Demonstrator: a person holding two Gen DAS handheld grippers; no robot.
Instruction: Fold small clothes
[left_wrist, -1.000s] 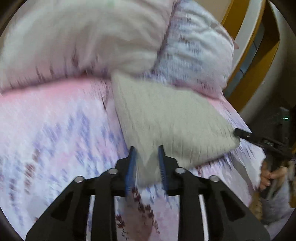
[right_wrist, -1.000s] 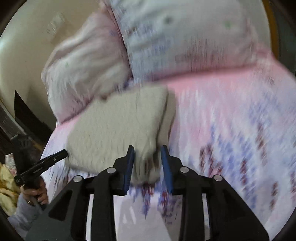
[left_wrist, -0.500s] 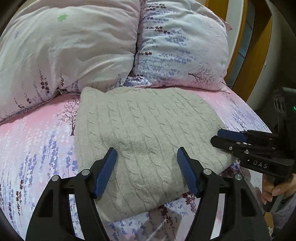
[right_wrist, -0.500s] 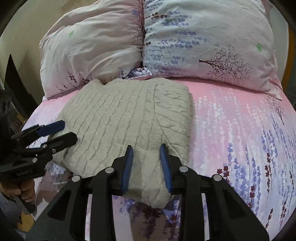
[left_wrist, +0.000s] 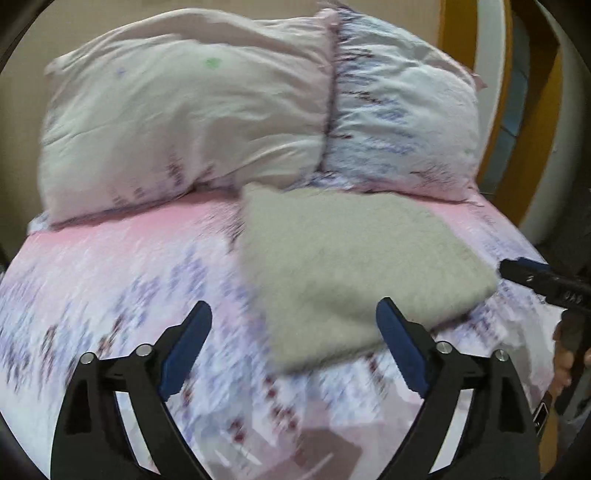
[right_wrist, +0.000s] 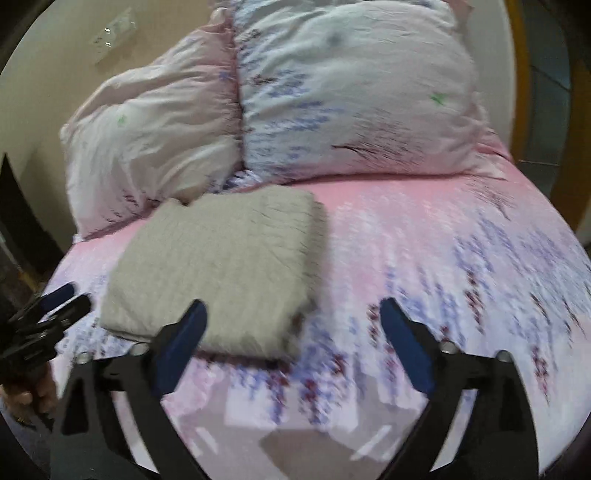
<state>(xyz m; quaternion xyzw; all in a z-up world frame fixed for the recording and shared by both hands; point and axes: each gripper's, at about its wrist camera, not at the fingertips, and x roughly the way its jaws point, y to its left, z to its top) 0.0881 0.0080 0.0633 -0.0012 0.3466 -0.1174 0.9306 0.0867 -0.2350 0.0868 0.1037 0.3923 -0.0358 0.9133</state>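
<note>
A folded grey cable-knit sweater lies flat on the pink flowered bed sheet, just below the two pillows. It also shows in the right wrist view. My left gripper is open and empty, held above the sheet at the sweater's near edge. My right gripper is open and empty, its left finger over the sweater's near corner. Each gripper's tips show at the edge of the other's view: the right gripper and the left gripper.
Two large flowered pillows lean at the head of the bed. A wooden door frame stands at the right. The sheet stretches to the right of the sweater.
Both grippers let go of the sweater and opened wide, the left first. Both pulled back from it. The sweater now lies folded on the sheet.
</note>
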